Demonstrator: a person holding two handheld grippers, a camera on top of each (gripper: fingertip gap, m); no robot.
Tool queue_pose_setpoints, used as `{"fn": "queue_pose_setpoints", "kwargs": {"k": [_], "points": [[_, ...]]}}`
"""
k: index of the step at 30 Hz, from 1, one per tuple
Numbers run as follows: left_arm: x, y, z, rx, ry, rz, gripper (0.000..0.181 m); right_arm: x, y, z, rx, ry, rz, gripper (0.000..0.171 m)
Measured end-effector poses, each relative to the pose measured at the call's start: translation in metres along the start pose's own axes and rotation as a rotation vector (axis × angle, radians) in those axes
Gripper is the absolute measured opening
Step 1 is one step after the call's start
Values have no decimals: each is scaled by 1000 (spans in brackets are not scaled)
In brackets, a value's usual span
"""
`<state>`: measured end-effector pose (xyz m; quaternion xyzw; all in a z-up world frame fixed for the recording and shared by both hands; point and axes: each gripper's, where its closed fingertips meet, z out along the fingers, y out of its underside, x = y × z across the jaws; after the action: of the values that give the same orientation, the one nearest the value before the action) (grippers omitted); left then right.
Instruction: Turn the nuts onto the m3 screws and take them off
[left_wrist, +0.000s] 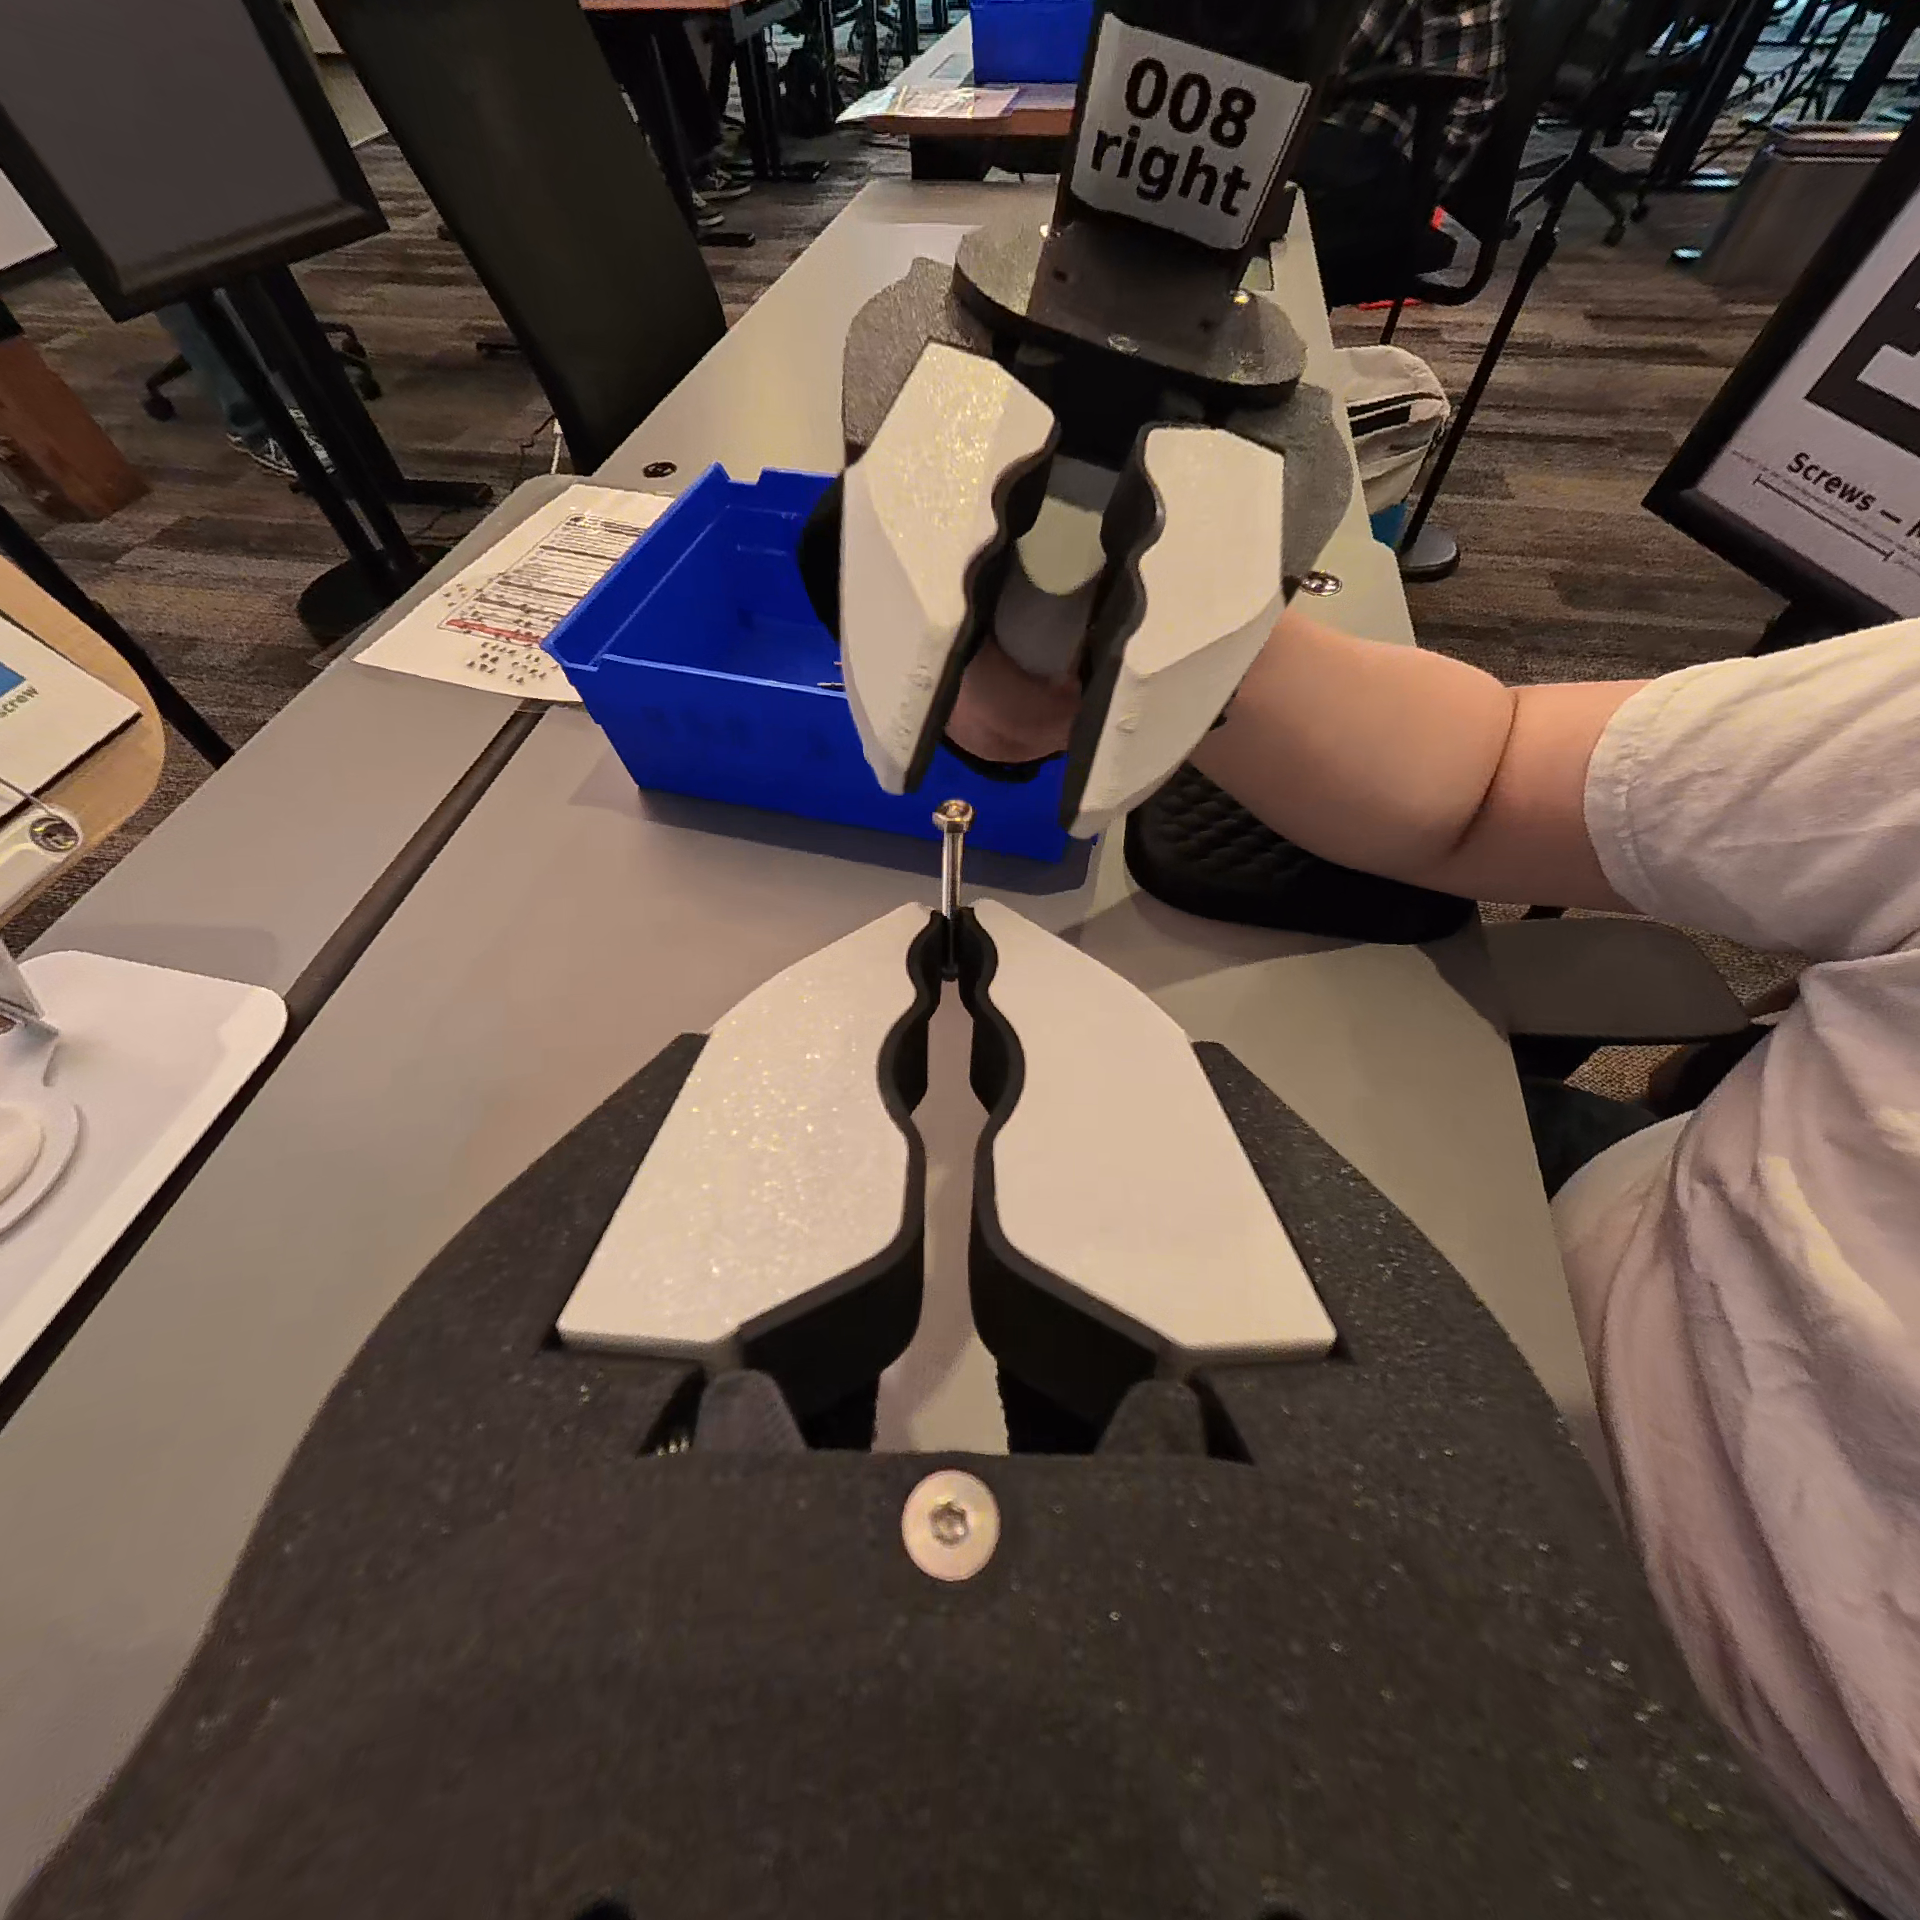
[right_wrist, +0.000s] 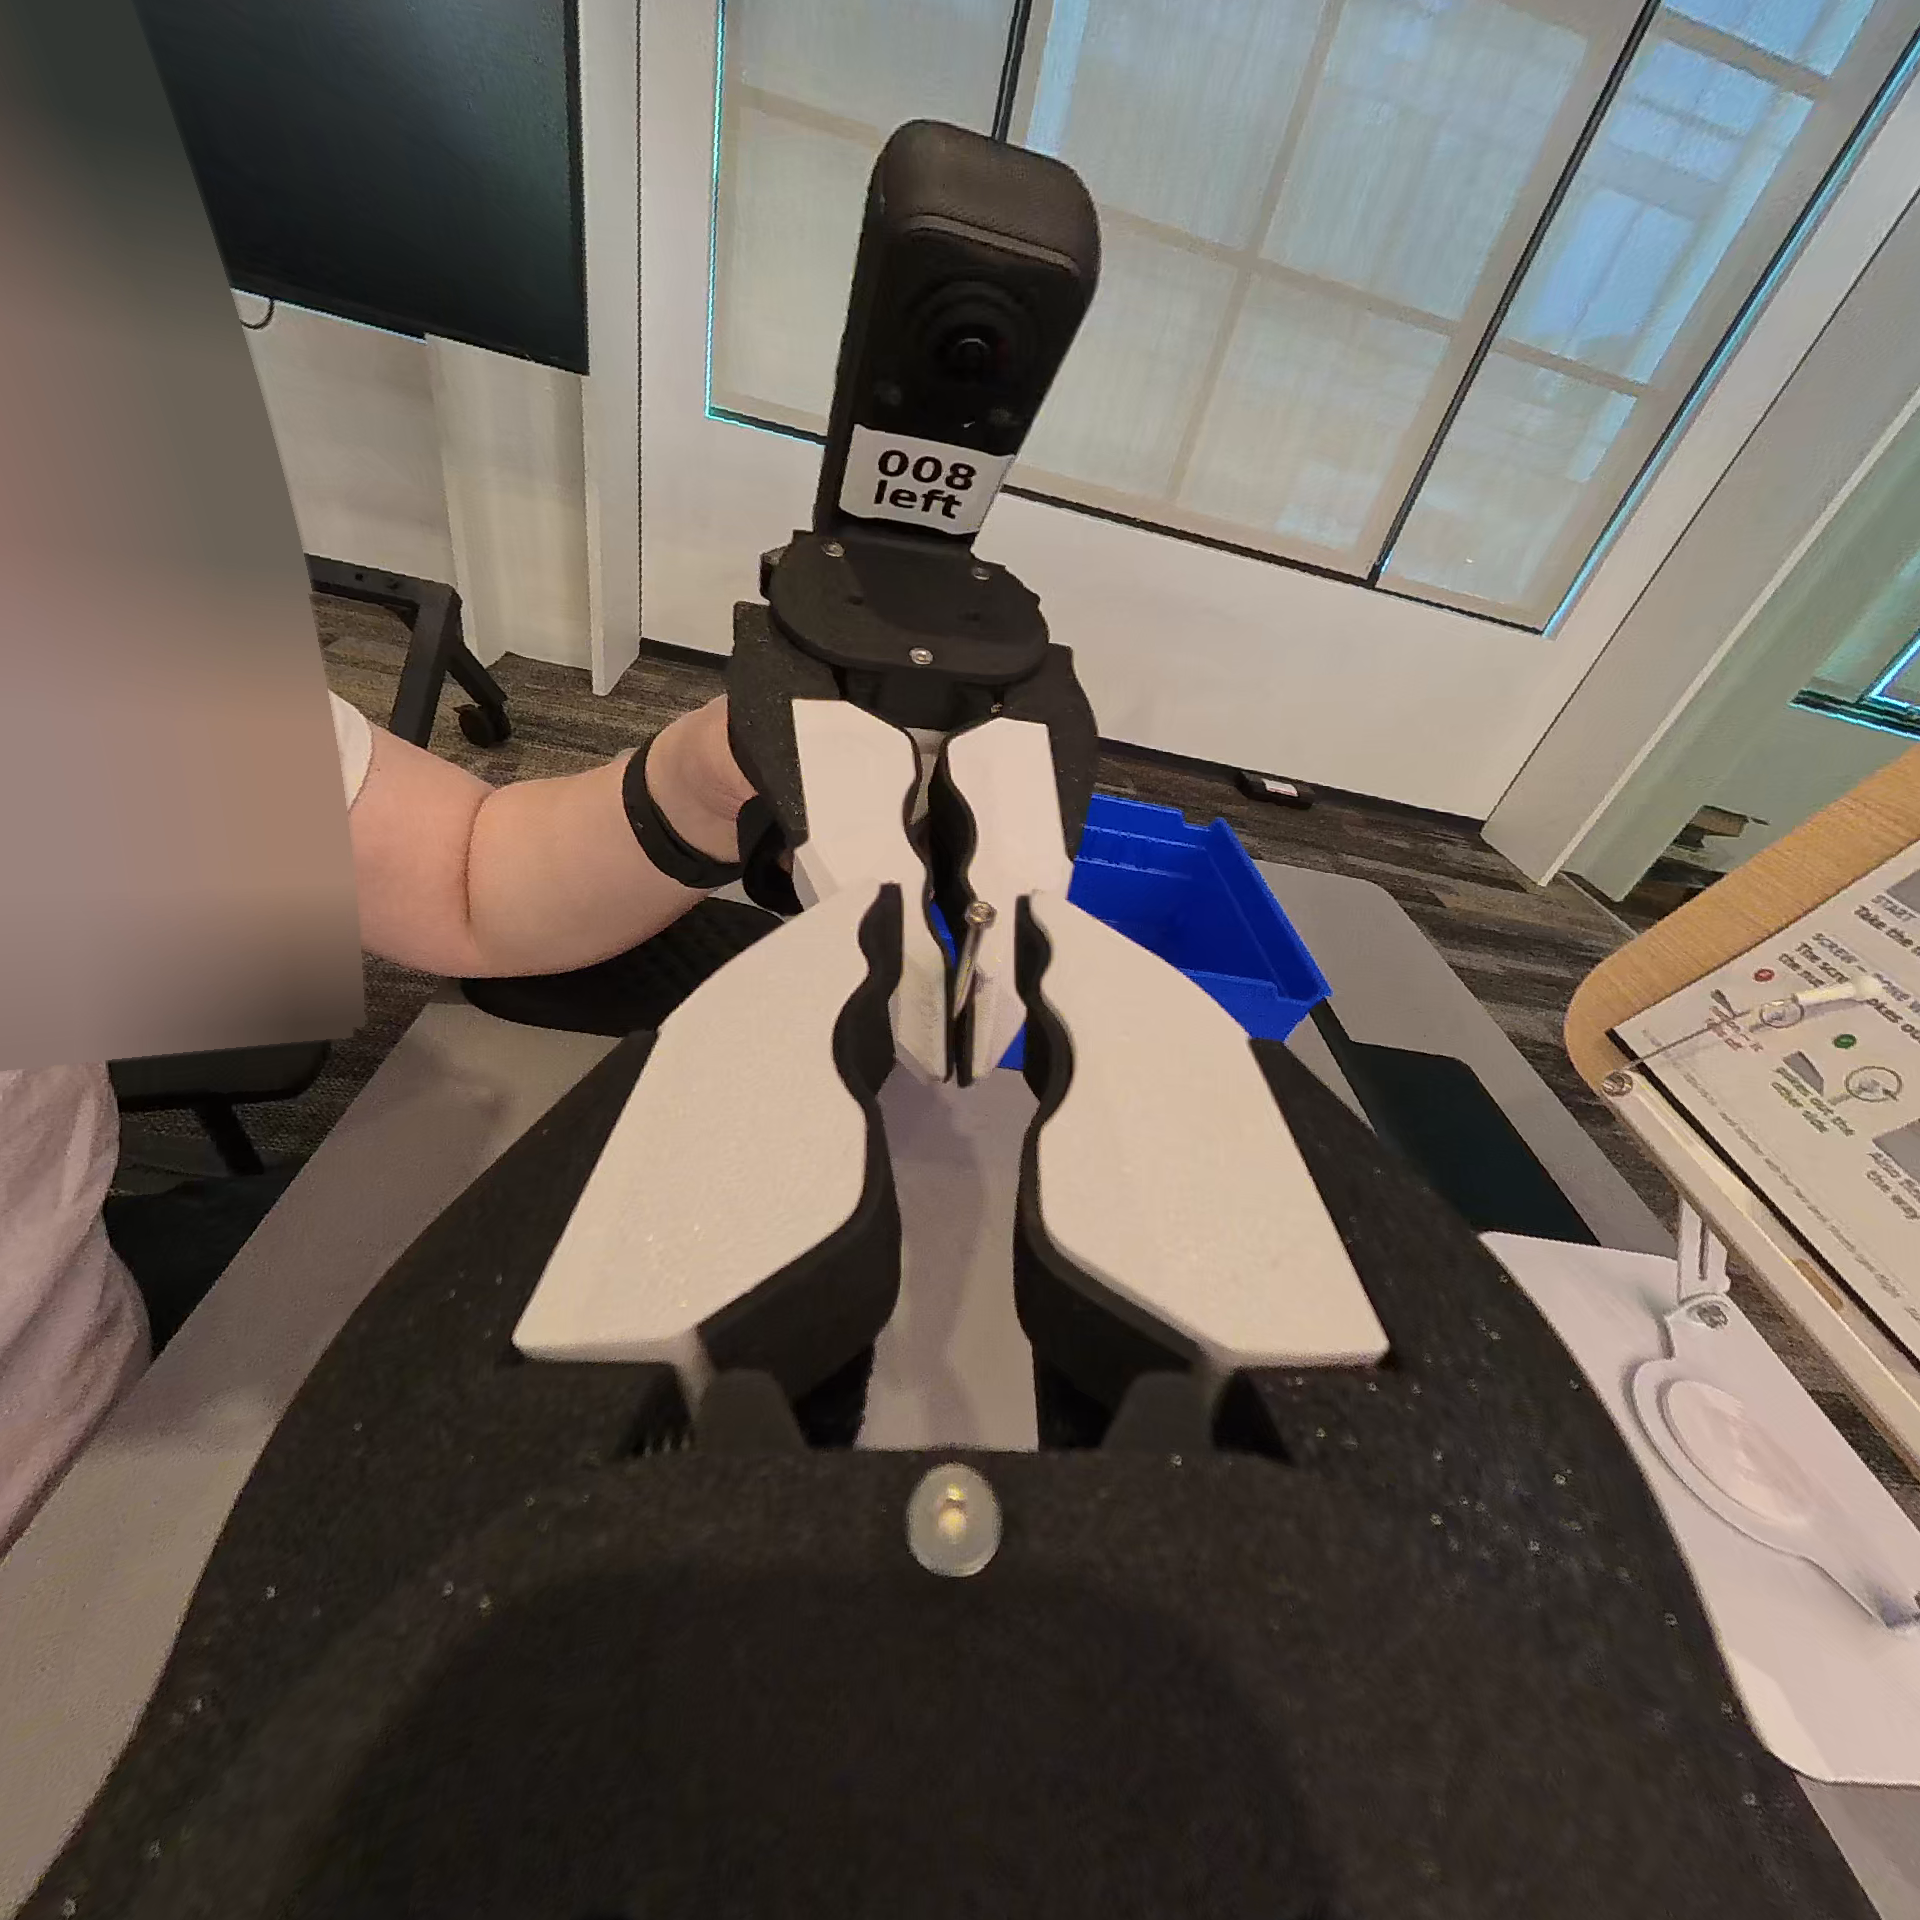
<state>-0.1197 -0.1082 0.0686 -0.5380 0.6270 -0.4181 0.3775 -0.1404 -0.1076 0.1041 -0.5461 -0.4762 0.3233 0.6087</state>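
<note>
My left gripper (left_wrist: 950, 912) is shut on the lower end of a thin metal screw (left_wrist: 948, 857). The screw sticks out past the fingertips, its top end toward the other gripper. My right gripper (left_wrist: 992, 805) faces it from beyond, jaws open, fingertips on either side of the screw's top end without touching it. In the right wrist view my right gripper (right_wrist: 956, 899) is open and holds nothing. The left gripper (right_wrist: 951, 1070) reaches in between its fingers with the screw (right_wrist: 971, 961). No nut shows in either view.
A blue plastic bin (left_wrist: 707, 665) stands on the grey table (left_wrist: 468, 987) behind the grippers and also shows in the right wrist view (right_wrist: 1195, 914). A printed sheet (left_wrist: 520, 603) lies beside it. An instruction board (right_wrist: 1766, 1039) and a white mat (right_wrist: 1714, 1455) sit at the right.
</note>
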Motion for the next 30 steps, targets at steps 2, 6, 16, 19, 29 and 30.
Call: {"fn": "queue_pose_setpoints", "kwargs": {"k": [2, 6, 16, 19, 29, 30], "points": [[0, -1, 0, 6, -1, 1, 2, -2, 1, 1, -10, -3, -5, 19], [-2, -3, -2, 15, -11, 1, 2, -2, 1, 2, -21, 4, -21, 20], [-2, -3, -1, 17, -12, -2, 2, 0, 2, 5, -30, 50, -67, 19], [-4, -2, -2, 12, -23, -5, 2, 0, 4, 6, -55, 63, -87, 22], [-1, -2, -1, 18, -1, -11, 2, -1, 0, 7, -10, 45, -47, 30], [-2, -2, 0, 18, -5, -8, 2, -4, 0, 8, -10, 21, -33, 31]]}}
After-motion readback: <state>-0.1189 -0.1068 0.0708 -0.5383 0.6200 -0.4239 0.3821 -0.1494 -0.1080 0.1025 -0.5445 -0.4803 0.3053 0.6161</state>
